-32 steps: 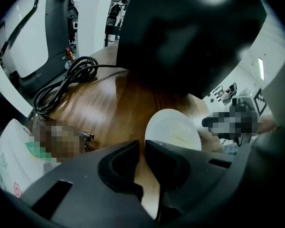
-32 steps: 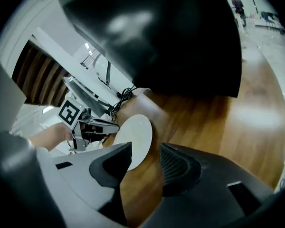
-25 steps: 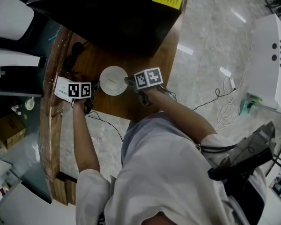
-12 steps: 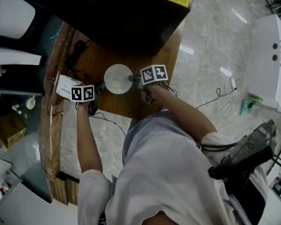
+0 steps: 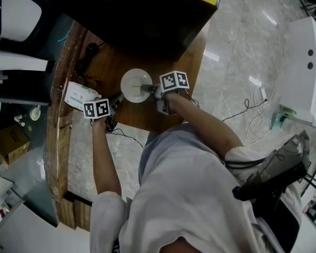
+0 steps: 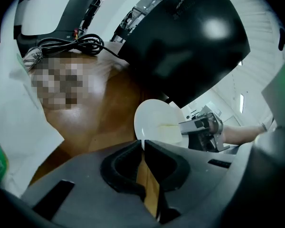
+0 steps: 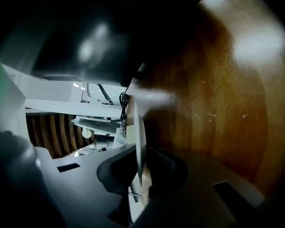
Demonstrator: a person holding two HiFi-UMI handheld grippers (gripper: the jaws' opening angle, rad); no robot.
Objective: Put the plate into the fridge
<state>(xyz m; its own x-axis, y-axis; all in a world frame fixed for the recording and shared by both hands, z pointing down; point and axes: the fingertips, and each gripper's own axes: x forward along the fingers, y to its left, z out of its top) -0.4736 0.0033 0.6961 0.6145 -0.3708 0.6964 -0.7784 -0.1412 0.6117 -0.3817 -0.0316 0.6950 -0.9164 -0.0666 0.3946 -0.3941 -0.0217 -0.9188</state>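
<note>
A white round plate (image 5: 134, 84) lies on the brown wooden table (image 5: 110, 62) in front of a black appliance (image 5: 147, 15) with a yellow label. My right gripper (image 5: 147, 90) is at the plate's right rim, and its jaws are closing on it. In the right gripper view the plate (image 7: 138, 122) stands edge-on between the two pads of that gripper (image 7: 141, 155), which pinch it. My left gripper (image 5: 117, 98) sits just left of the plate, apart from it, shut and empty. The left gripper view shows its jaws (image 6: 143, 146) together, with the plate (image 6: 154, 122) and the right gripper (image 6: 199, 127) beyond.
A white packet with green print (image 5: 80, 95) lies at the table's left edge beside my left gripper. Black cables (image 5: 87, 57) are coiled at the back left of the table. The table's right edge drops to a marble floor (image 5: 237, 46) with white cables (image 5: 255, 115).
The right gripper has closed onto the plate's right rim. The left gripper has drawn back off the white packet towards the table's near edge.
</note>
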